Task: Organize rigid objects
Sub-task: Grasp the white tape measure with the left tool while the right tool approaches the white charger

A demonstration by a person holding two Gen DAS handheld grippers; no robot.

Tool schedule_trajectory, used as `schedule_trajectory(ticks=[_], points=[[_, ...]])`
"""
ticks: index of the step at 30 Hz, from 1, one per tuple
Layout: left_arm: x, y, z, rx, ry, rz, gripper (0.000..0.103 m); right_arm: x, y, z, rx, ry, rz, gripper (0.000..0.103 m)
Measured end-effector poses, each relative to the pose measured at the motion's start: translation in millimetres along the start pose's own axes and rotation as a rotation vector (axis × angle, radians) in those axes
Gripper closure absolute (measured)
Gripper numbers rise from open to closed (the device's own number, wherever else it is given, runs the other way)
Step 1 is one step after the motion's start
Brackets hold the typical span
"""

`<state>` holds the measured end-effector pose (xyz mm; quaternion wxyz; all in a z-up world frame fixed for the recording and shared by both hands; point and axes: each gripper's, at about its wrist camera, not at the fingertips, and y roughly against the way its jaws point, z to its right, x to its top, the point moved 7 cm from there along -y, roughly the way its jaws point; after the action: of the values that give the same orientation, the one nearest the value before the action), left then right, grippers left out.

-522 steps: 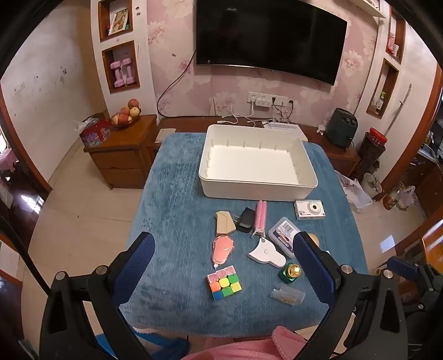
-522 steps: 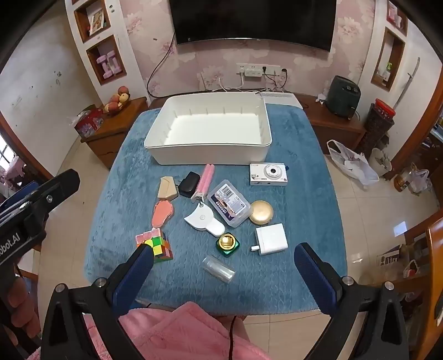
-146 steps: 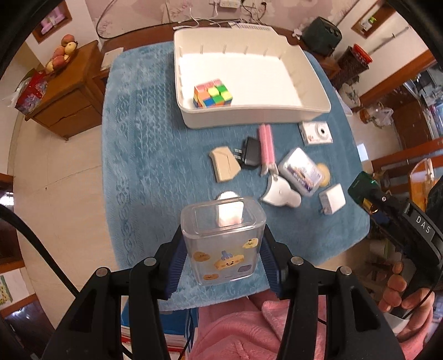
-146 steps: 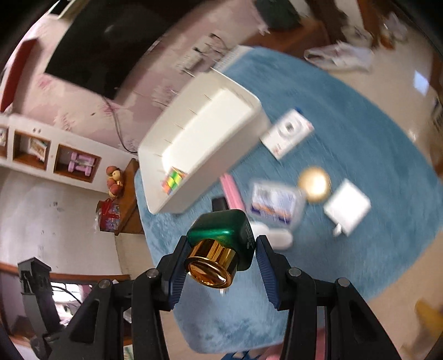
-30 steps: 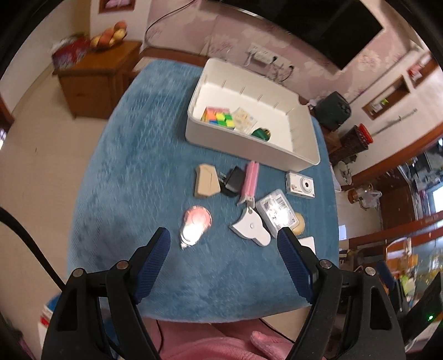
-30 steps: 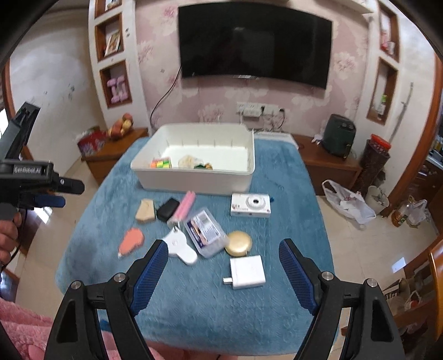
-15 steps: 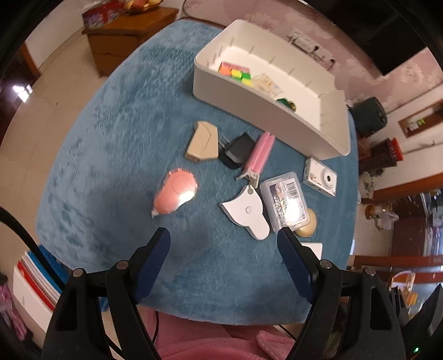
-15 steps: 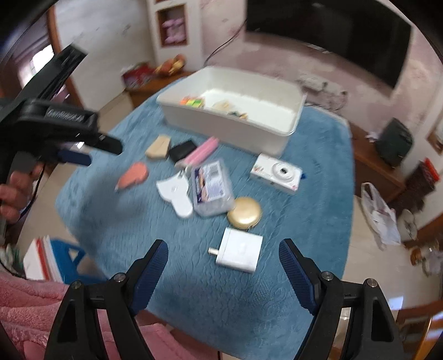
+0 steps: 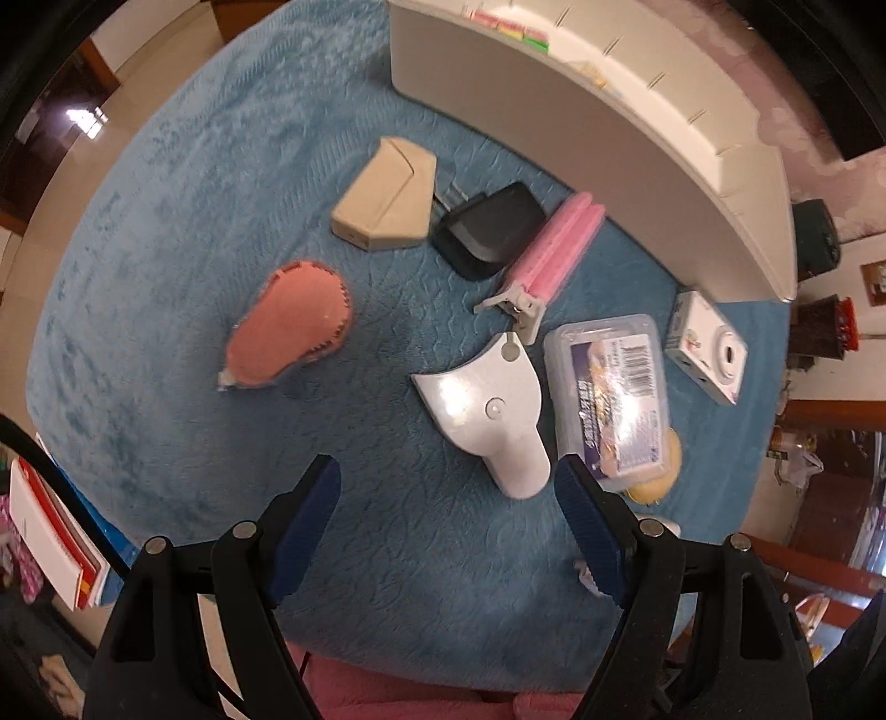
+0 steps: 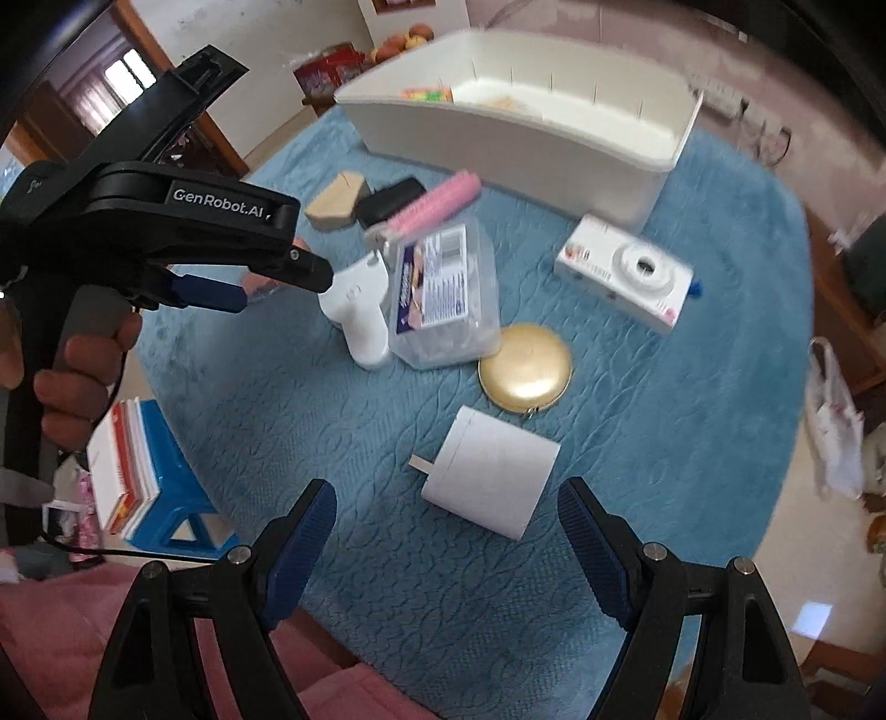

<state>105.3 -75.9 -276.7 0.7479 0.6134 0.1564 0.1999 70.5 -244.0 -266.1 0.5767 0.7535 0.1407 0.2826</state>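
Note:
My left gripper [image 9: 446, 487] is open and empty, low over the blue cloth, just short of a white fan-shaped gadget [image 9: 487, 407]. A pink oval pad [image 9: 290, 327], a beige box [image 9: 387, 196], a black charger [image 9: 487, 230] and a pink clip [image 9: 554, 252] lie beyond. My right gripper [image 10: 443, 509] is open and empty, with a white plug adapter [image 10: 493, 471] between its fingers' line. A gold round case [image 10: 525, 368], a clear plastic box [image 10: 440, 291] and a white camera [image 10: 626, 271] lie further on. The white bin [image 10: 515, 138] holds a colour cube [image 9: 509, 27].
The table [image 9: 166, 166] is covered in blue cloth; its front edge is close under both grippers. A blue stool with books [image 10: 149, 482] stands at the left. The left gripper's body [image 10: 183, 221] reaches in over the table's left side in the right wrist view.
Both grippers have dropped lower and closer to the objects. The left one now hangs near the white gadget, the right one near the white adapter. Both stay open.

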Motion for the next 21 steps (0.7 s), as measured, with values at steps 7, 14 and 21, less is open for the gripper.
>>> schedule_trajectory(ticks=[7, 14, 21], points=[[7.4, -24.5, 5.2, 0.069, 0.028, -0.052, 0.021, -1.1, -27.3, 21.3, 0.070, -0.101, -0.104, 0.020], [11.9, -40.2, 8.3, 0.113, 0.039, -0.095, 0.021, -0.2, -39.2, 22.1, 0.100, -0.110, -0.154, 0.020], [23.7, -52.7, 13.7, 0.153, 0.046, -0.125, 0.021, -1.5, -50.1, 21.7, 0.084, -0.096, -0.201, 0.020]])
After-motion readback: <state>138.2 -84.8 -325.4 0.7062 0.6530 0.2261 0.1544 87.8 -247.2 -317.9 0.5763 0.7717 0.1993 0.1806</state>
